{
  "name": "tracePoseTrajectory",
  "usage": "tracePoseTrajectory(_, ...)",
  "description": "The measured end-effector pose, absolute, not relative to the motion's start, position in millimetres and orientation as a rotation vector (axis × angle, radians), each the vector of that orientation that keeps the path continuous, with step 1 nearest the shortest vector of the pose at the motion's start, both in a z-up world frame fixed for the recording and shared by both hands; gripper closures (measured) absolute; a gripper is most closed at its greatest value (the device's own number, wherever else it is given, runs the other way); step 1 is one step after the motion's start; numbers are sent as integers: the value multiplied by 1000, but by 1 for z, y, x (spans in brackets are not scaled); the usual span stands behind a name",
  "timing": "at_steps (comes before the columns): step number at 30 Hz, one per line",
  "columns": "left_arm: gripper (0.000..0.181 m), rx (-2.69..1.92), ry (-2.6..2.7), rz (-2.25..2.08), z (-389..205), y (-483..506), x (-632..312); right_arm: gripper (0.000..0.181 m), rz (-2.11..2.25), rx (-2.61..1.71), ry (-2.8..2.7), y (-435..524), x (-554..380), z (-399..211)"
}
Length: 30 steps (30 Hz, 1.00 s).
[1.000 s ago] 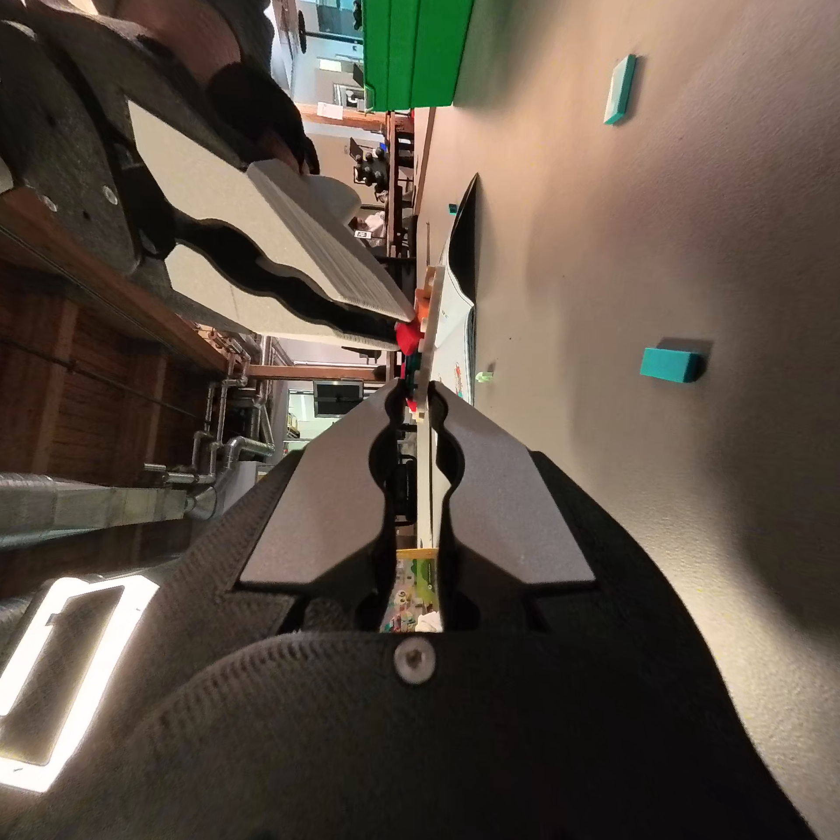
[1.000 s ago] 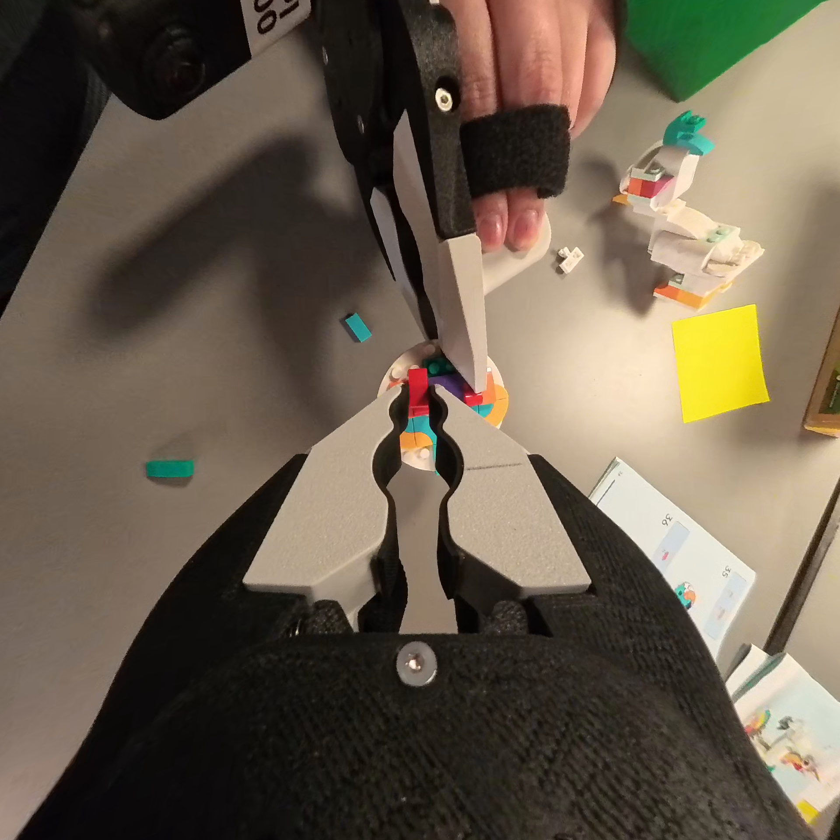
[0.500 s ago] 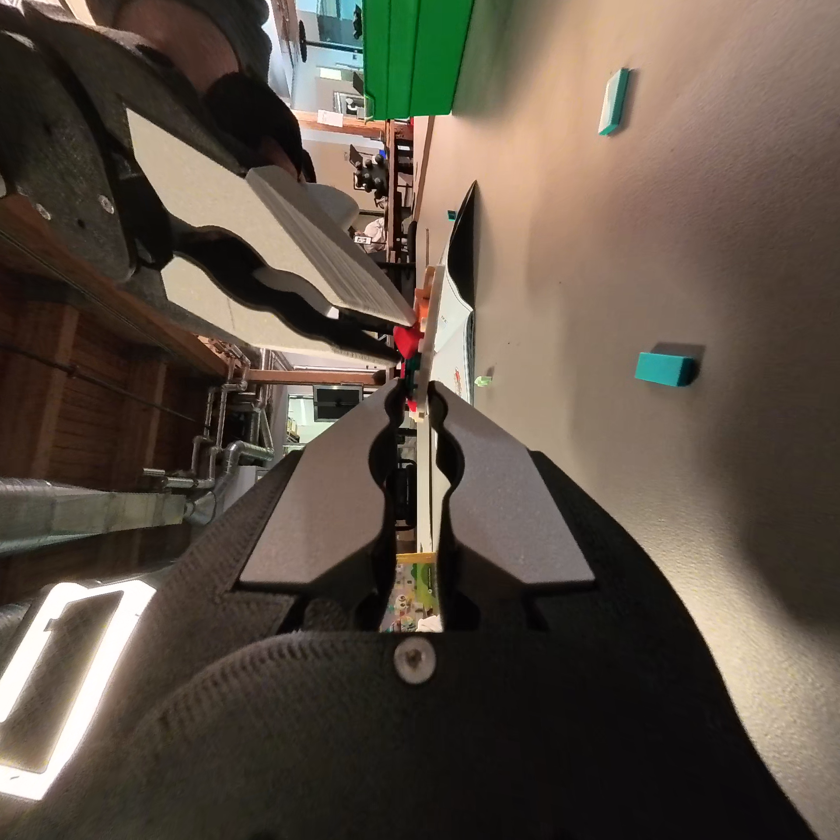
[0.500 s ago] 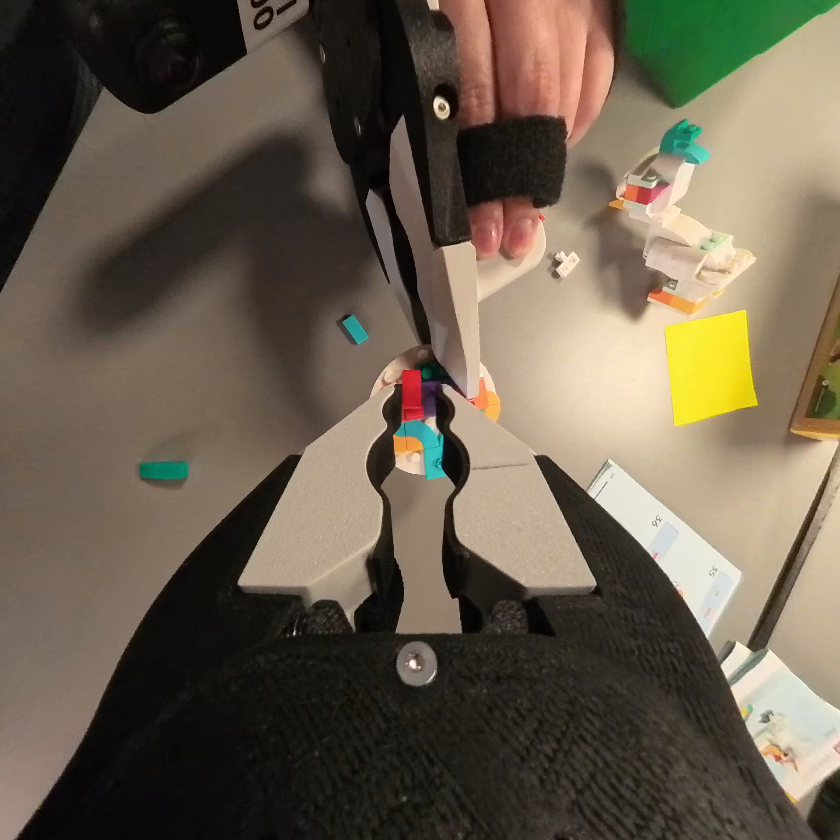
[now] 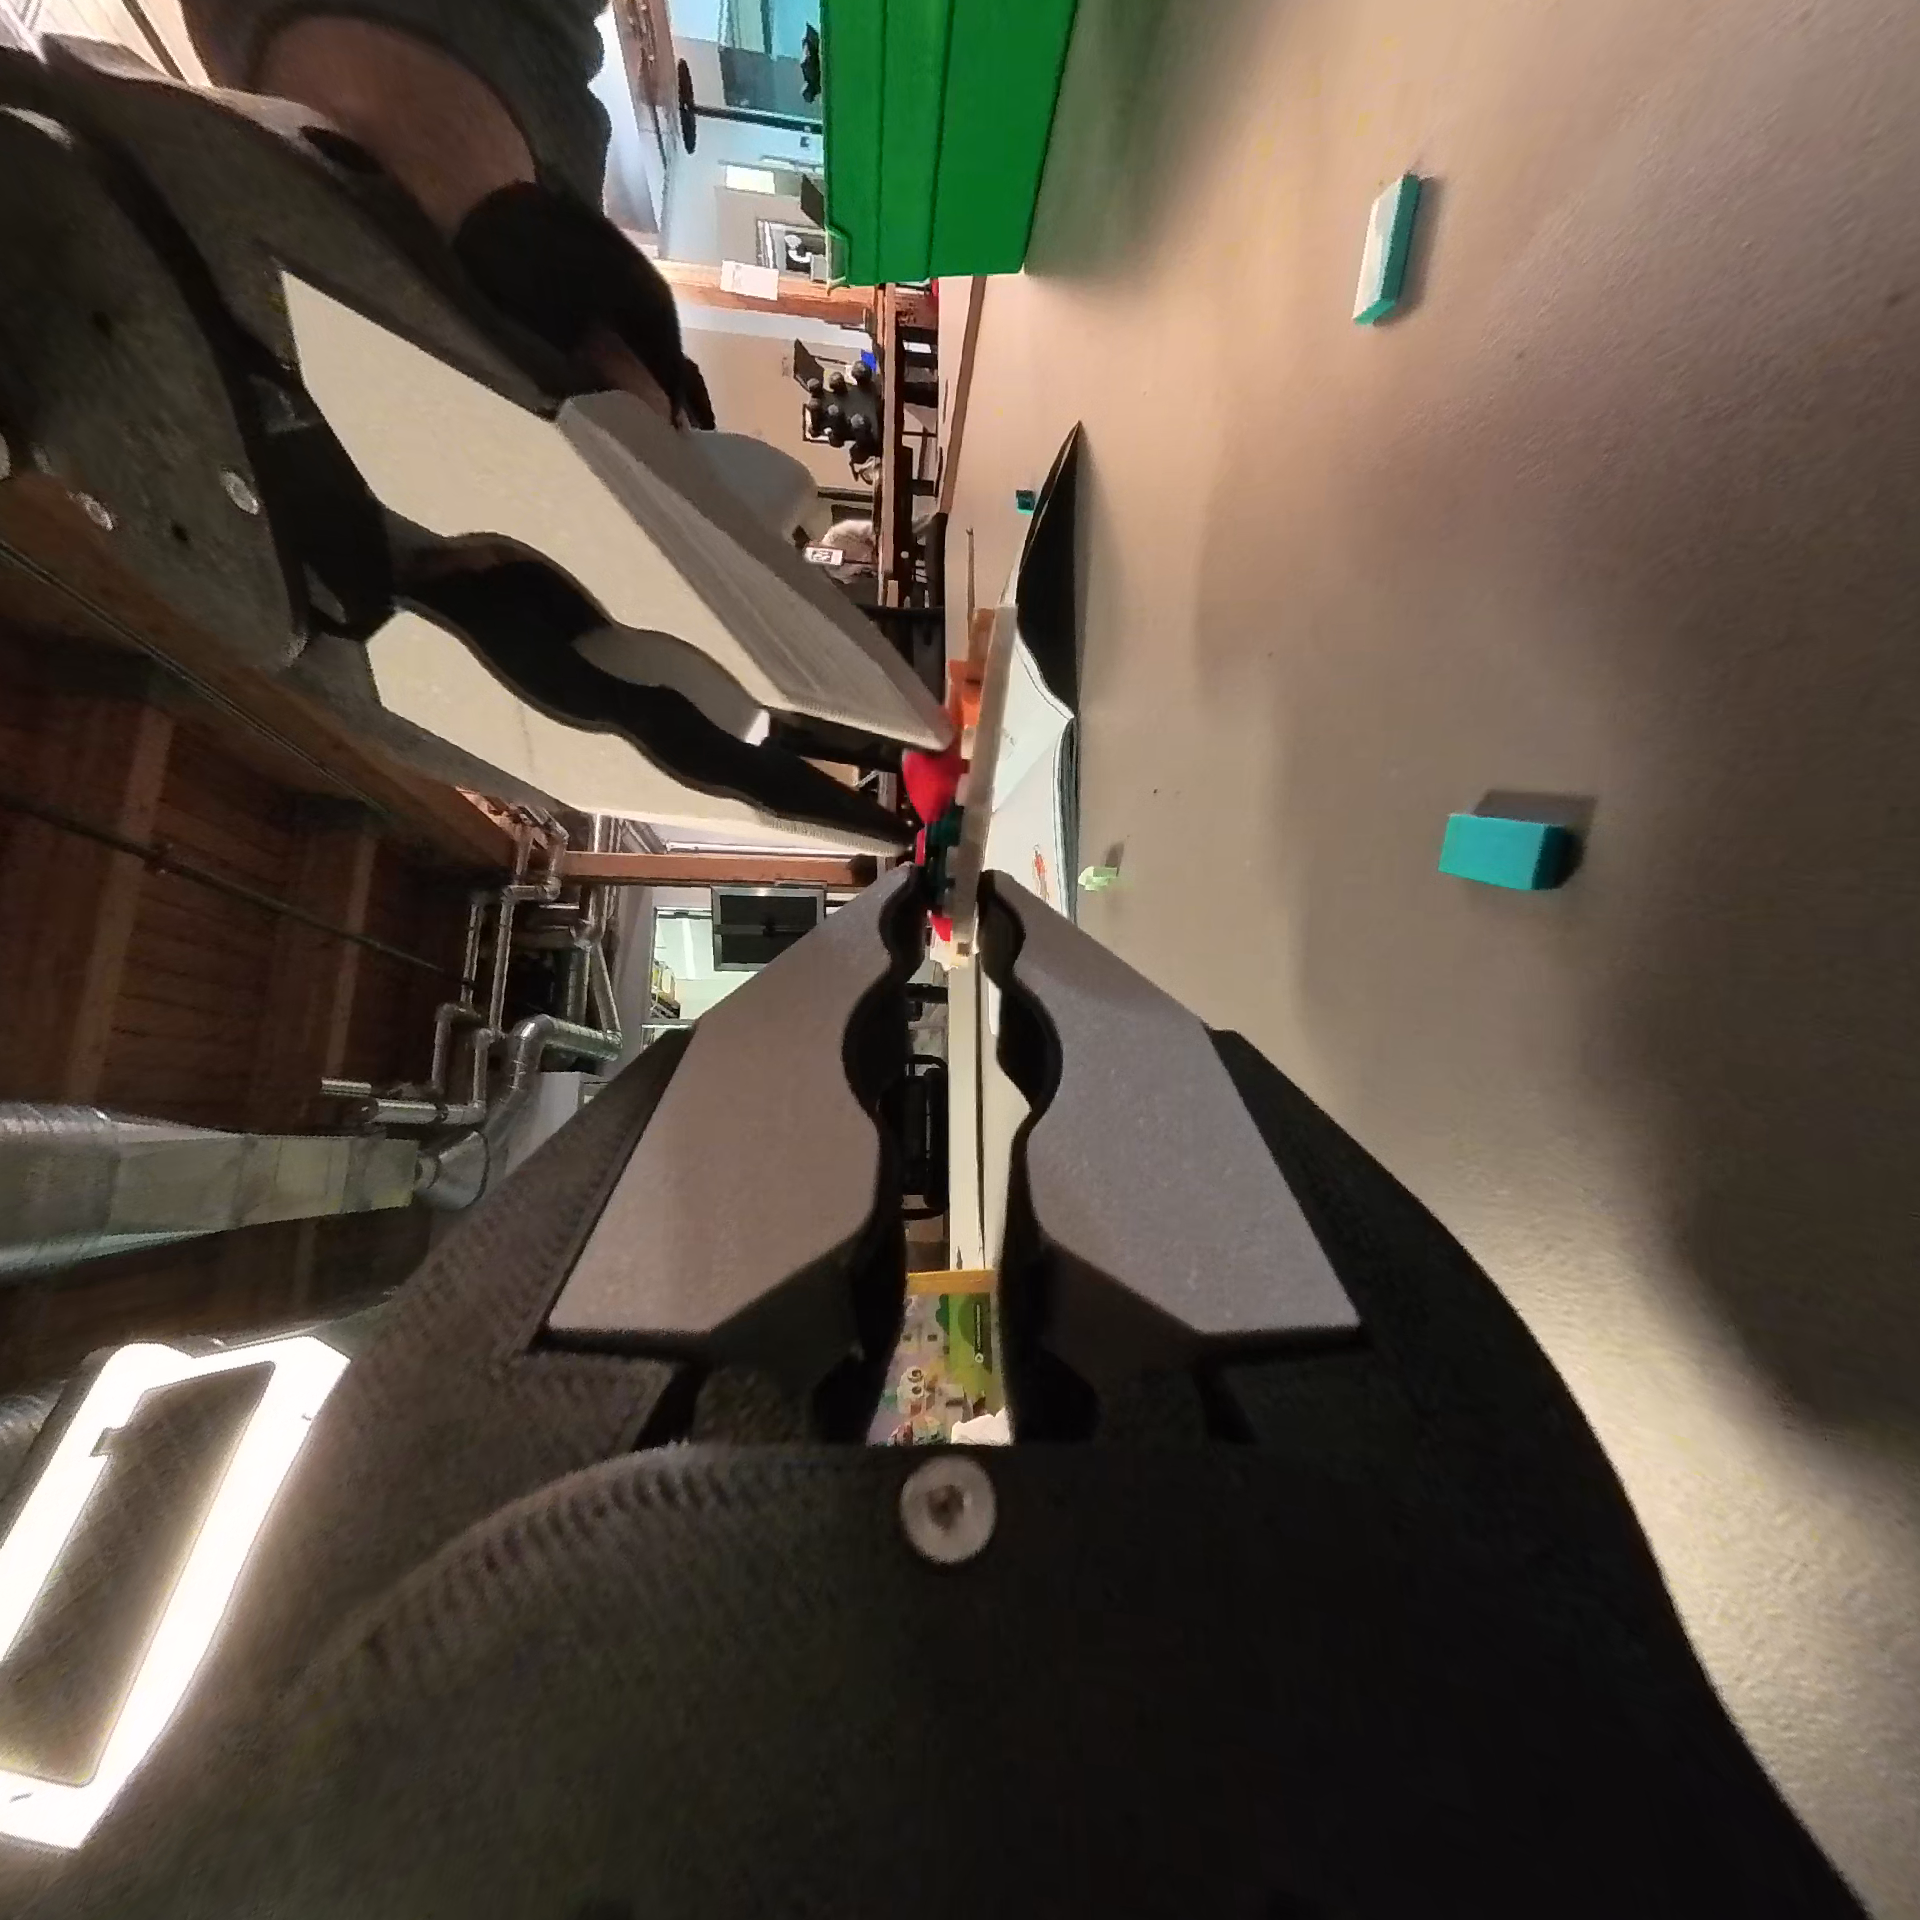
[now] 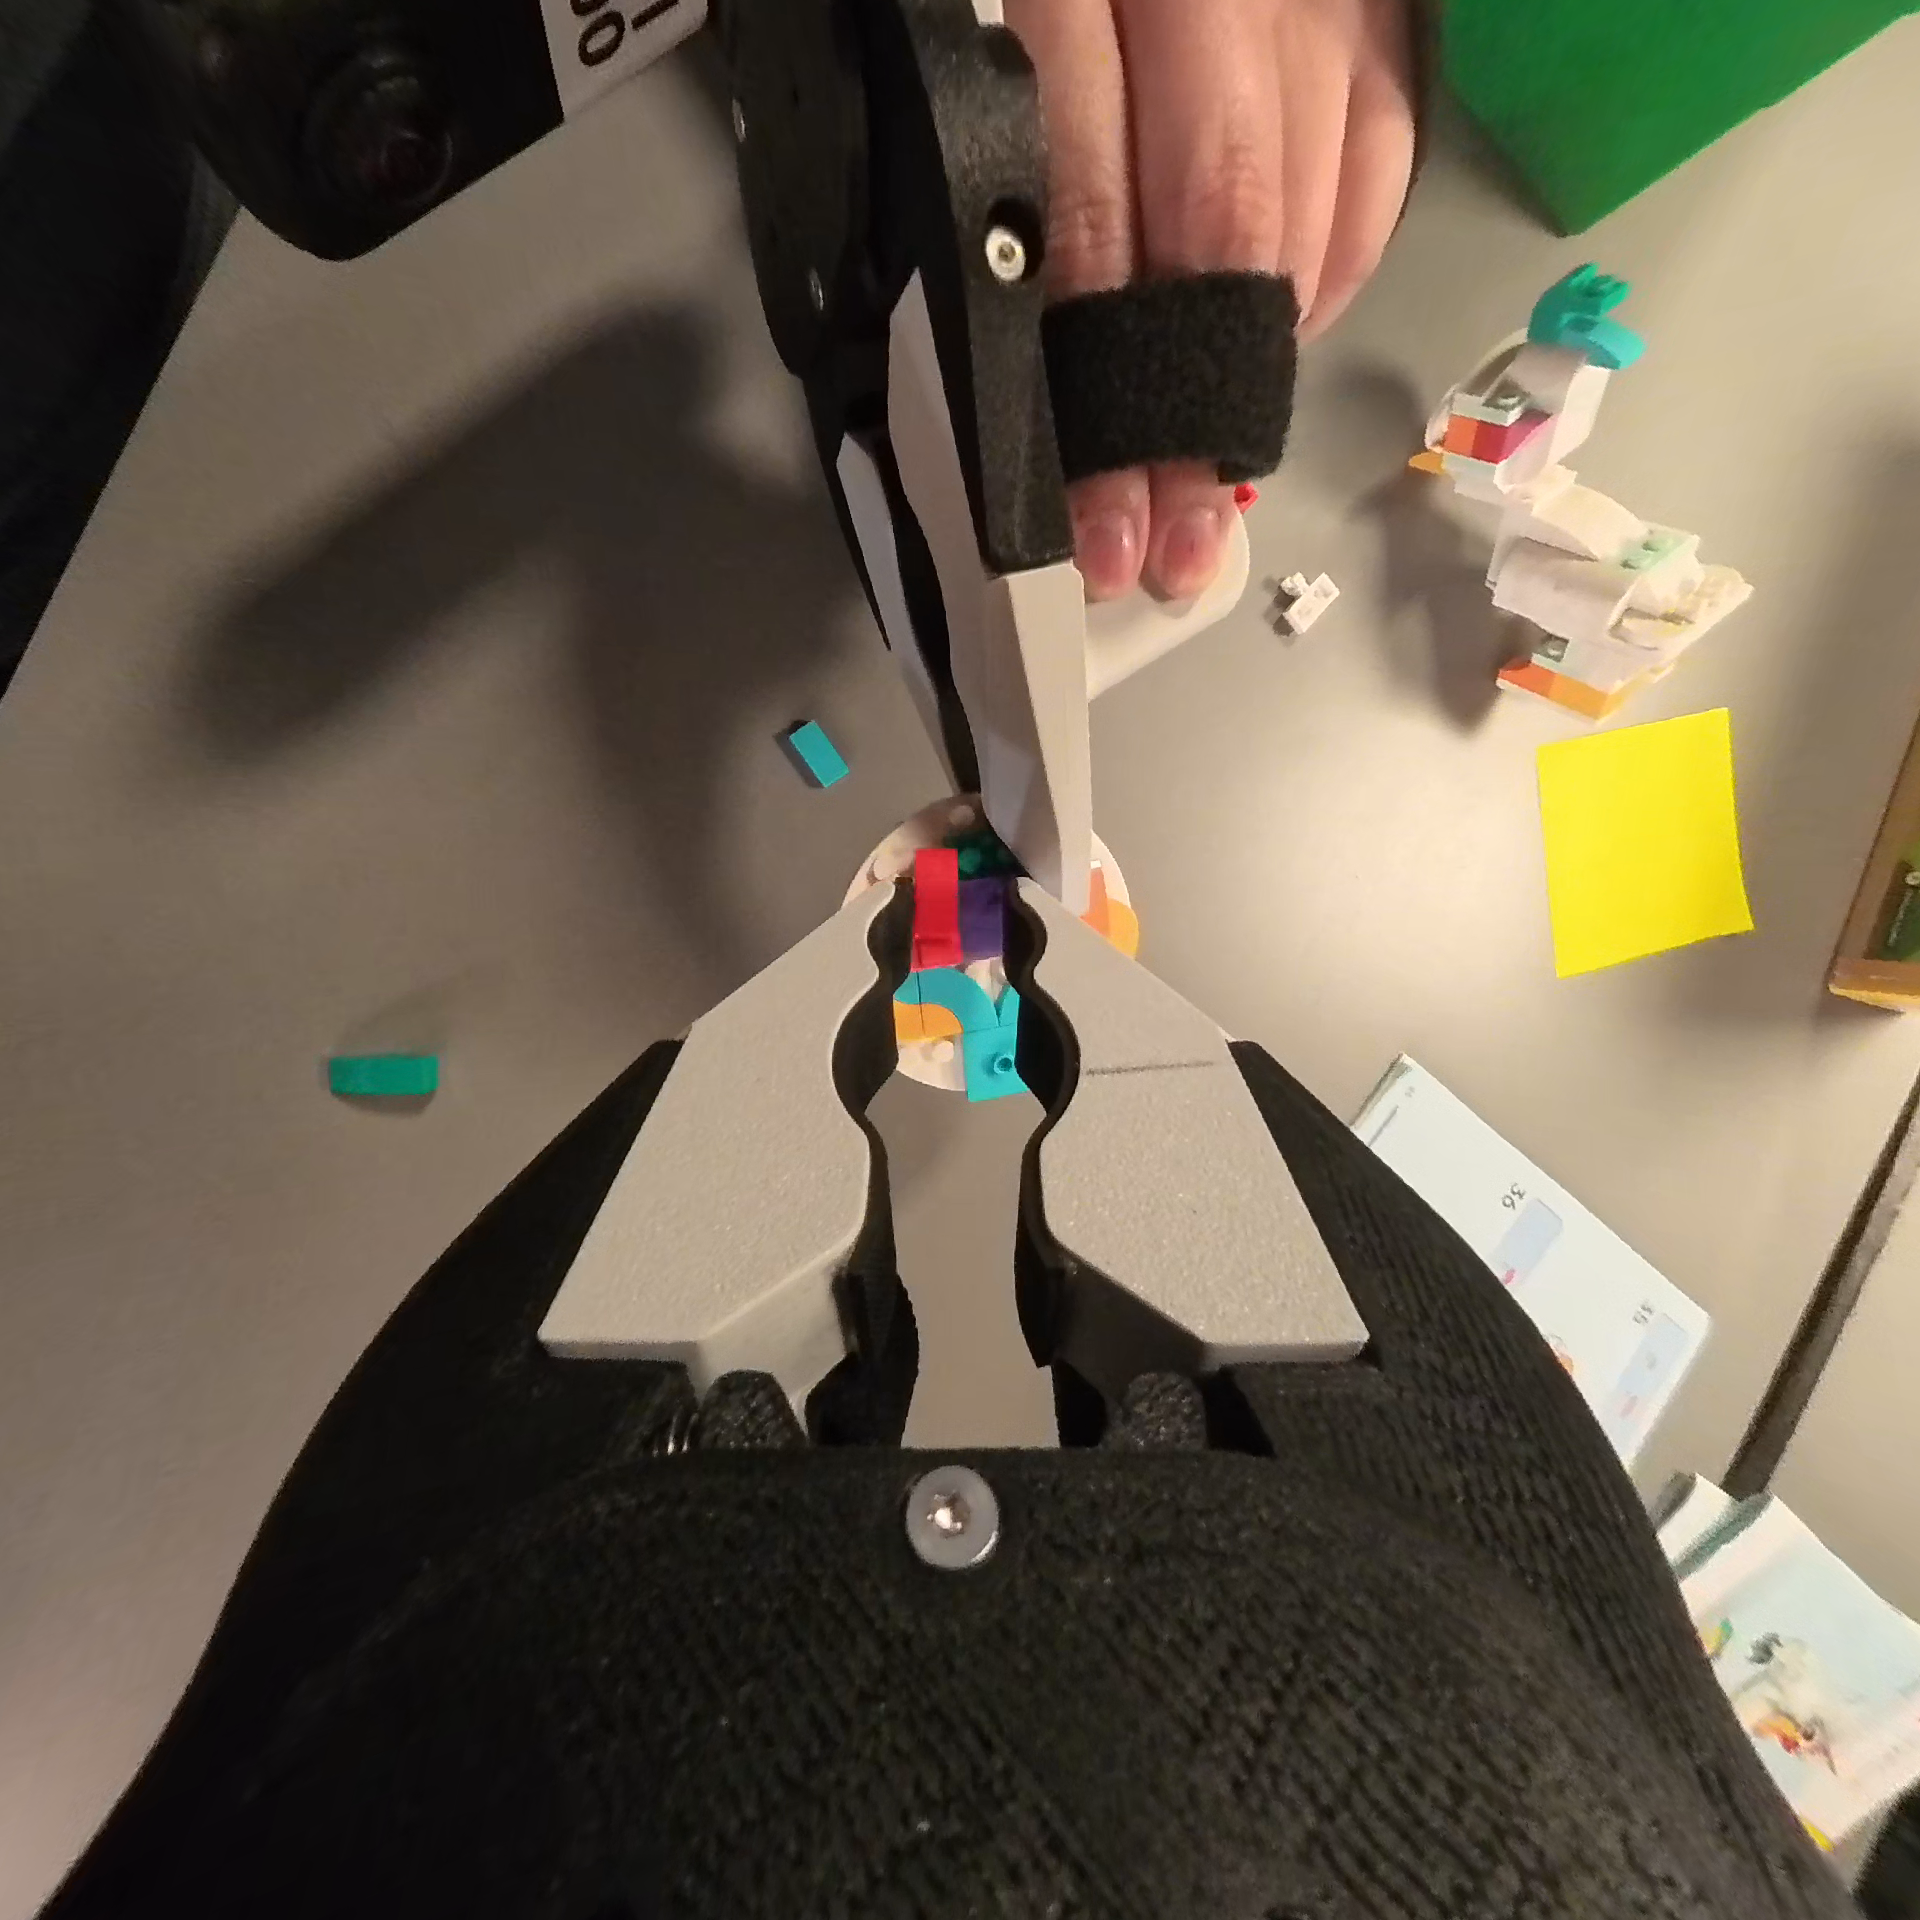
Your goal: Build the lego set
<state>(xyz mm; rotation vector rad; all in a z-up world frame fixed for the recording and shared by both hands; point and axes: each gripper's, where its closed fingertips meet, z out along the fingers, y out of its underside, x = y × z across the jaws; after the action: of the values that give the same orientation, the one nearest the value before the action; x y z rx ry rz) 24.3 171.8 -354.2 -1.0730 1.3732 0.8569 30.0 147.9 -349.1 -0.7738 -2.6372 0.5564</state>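
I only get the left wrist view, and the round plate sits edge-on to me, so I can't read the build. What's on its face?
Observer: The right wrist view looks straight onto the round white plate. A red piece stands beside a purple brick, which your view doesn't show.
Operator: Is the right gripper clamped on the red piece?
Observer: No. The right gripper is open, with its jaws spread to either side of the red and purple pieces.
Operator: Any loose white parts nearby?
Observer: One small white piece lies on the table, just left of a white bird build.
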Motion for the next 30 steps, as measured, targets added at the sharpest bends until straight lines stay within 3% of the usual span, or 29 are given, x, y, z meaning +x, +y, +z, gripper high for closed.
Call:
tracePoseTrajectory(14, 173, -1088, 1330, 876, -349, 174, 18, 162, 537, -797, -2564, 152, 34, -338)
tracePoseTrajectory(23, 174, -1043, 1255, 905, -333, 170, 16, 136, 430, -655, -2122, 150, 41, -311)
tracePoseTrajectory(30, 173, -1015, 1249, 890, -330, 167, 21, 133, 400, -573, -1825, 151, 46, -302)
